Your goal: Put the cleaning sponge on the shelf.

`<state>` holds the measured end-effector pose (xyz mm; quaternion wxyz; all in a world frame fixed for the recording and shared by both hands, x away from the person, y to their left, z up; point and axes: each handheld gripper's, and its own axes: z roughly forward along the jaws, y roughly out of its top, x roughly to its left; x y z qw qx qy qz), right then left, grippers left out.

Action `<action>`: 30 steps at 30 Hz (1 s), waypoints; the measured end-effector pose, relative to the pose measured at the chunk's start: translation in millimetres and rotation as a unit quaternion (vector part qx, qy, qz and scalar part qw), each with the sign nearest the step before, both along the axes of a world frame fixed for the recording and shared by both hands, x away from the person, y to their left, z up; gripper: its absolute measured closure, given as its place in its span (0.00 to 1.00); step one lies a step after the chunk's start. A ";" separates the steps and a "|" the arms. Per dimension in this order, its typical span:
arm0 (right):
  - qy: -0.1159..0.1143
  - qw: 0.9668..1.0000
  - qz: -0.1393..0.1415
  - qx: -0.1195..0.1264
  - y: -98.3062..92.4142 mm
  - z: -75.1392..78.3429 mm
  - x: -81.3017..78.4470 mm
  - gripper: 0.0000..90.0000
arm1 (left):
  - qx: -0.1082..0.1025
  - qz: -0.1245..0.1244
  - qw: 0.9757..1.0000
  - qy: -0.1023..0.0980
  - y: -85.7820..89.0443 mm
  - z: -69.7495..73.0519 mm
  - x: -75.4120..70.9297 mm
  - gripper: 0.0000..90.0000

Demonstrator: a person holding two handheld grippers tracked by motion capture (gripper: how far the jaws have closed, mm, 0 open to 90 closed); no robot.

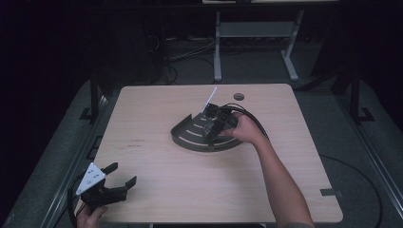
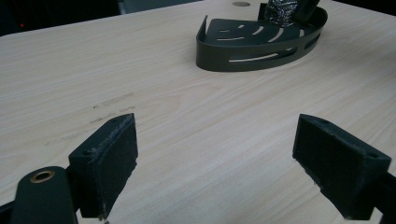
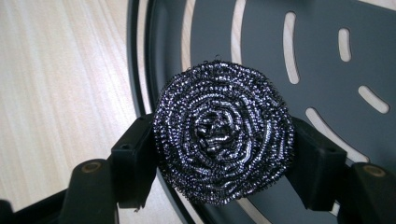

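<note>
Two pads of the right hand-held gripper (image 3: pixel 219 154) pinch a steel scourer (image 3: pixel 223 133) by its sides, holding it just over the near rim of the dark slotted tray (image 3: pixel 322 60). To set it down well, I would carry it further in, past the rim, over the tray floor, lower until the wool rests, then spread the pads. The left hand-held gripper (image 1: pixel 119 178) waits spread wide, well apart on the counter (image 1: pixel 157 114).

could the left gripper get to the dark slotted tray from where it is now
Probably yes: the left gripper stands open, and bare table lies between it and the tray.
</note>
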<state>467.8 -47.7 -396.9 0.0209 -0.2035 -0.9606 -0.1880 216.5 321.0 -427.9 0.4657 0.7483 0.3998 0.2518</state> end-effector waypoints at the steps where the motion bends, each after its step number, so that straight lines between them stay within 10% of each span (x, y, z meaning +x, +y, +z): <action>1: 0.001 1.000 -0.001 0.000 0.1 -1.6 1.1 0.35 | 0.000 0.000 1.000 0.000 0.0 0.0 0.0 0.15; 30: 0.016 0.999 -0.027 -0.007 -2.0 -29.3 12.4 0.35 | 0.000 0.000 1.000 0.000 -0.1 0.0 -0.2 0.15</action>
